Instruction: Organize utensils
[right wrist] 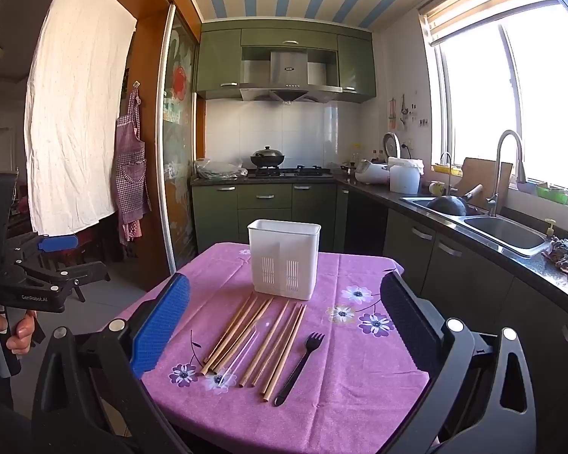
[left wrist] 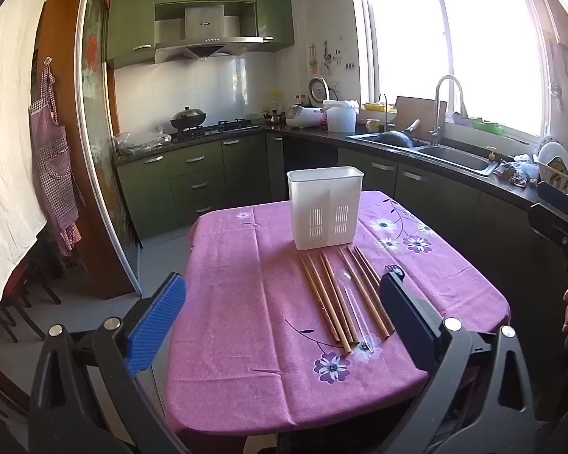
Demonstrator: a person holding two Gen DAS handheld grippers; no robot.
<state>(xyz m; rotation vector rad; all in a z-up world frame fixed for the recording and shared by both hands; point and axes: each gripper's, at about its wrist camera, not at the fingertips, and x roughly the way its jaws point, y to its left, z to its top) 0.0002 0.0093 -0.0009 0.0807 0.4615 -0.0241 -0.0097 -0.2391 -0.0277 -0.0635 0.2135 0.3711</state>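
Note:
A white slotted utensil holder [left wrist: 325,208] [right wrist: 284,261] stands upright at the far middle of the purple flowered table [left wrist: 246,302] [right wrist: 359,378]. Several wooden chopsticks [left wrist: 333,295] [right wrist: 253,333] lie side by side in front of it, with a clear plastic utensil [left wrist: 354,302] [right wrist: 242,355] among them. A black plastic fork [right wrist: 301,367] lies right of the chopsticks; in the left wrist view only its tines [left wrist: 392,268] show beside the right finger. My left gripper [left wrist: 284,302] is open and empty above the table's near side. My right gripper [right wrist: 284,321] is open and empty, also held back from the utensils.
Green kitchen cabinets, a stove with a wok [left wrist: 188,117], and a sink with a tap [right wrist: 507,174] run along the back and right. A dark counter edge [right wrist: 530,265] lies close to the table's right side. A sliding door frame [left wrist: 94,189] stands to the left.

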